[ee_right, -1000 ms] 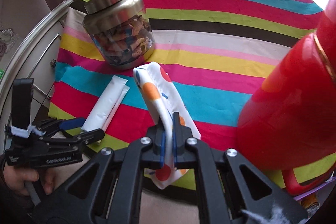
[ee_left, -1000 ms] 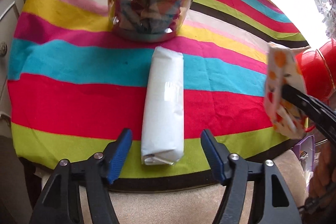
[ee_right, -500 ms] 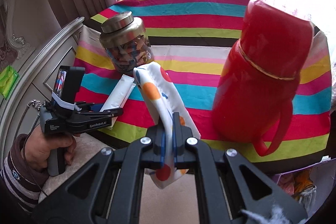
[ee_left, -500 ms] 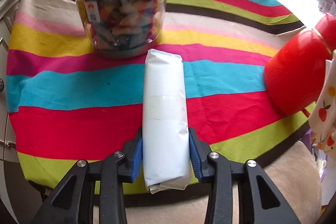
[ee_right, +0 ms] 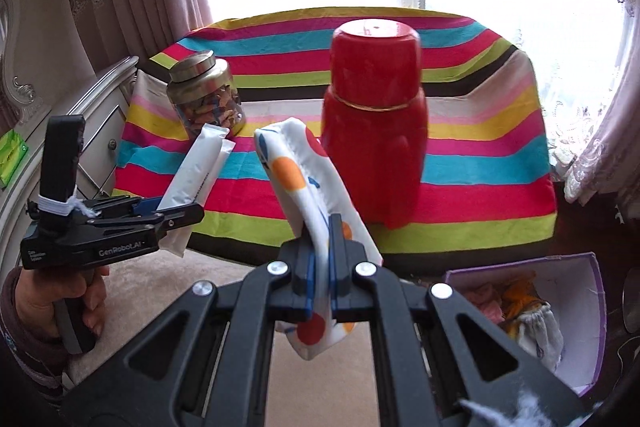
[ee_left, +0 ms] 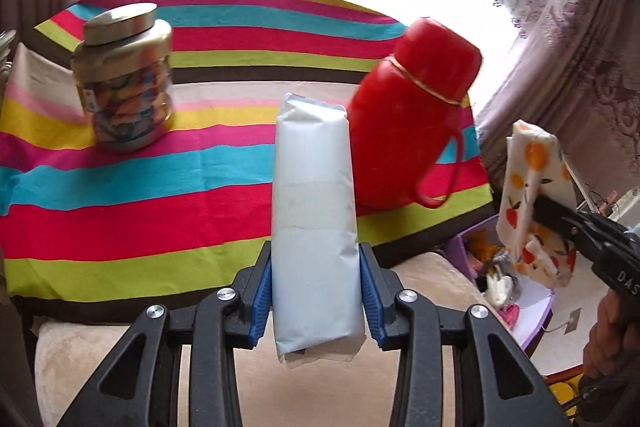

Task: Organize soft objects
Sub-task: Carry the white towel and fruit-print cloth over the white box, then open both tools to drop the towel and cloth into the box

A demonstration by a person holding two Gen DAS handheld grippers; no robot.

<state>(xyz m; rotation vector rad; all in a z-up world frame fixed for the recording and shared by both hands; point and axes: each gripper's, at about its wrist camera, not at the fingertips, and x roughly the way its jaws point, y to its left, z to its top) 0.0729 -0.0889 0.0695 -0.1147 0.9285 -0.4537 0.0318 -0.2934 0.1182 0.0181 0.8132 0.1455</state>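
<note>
Two claws, two soft packs, both held clear of the striped counter.

My left claw [ee_left: 316, 301] is clamped on one white soft pack [ee_left: 314, 227], its blue pads pressing both long sides, the pack pointing forward and lifted off the striped cloth [ee_left: 140, 187]. My right claw [ee_right: 320, 283] is pinched tight on one fruit-print pouch [ee_right: 304, 195], which stands up between the pads and hangs a little below them. On the counter stand one red flask [ee_right: 376, 131] with a handle and one glass jar [ee_right: 206, 97] with a metal lid, well apart from each other. Low at my right sits one purple box [ee_right: 592, 311] holding several soft cloth pieces, too jumbled to count.
</note>
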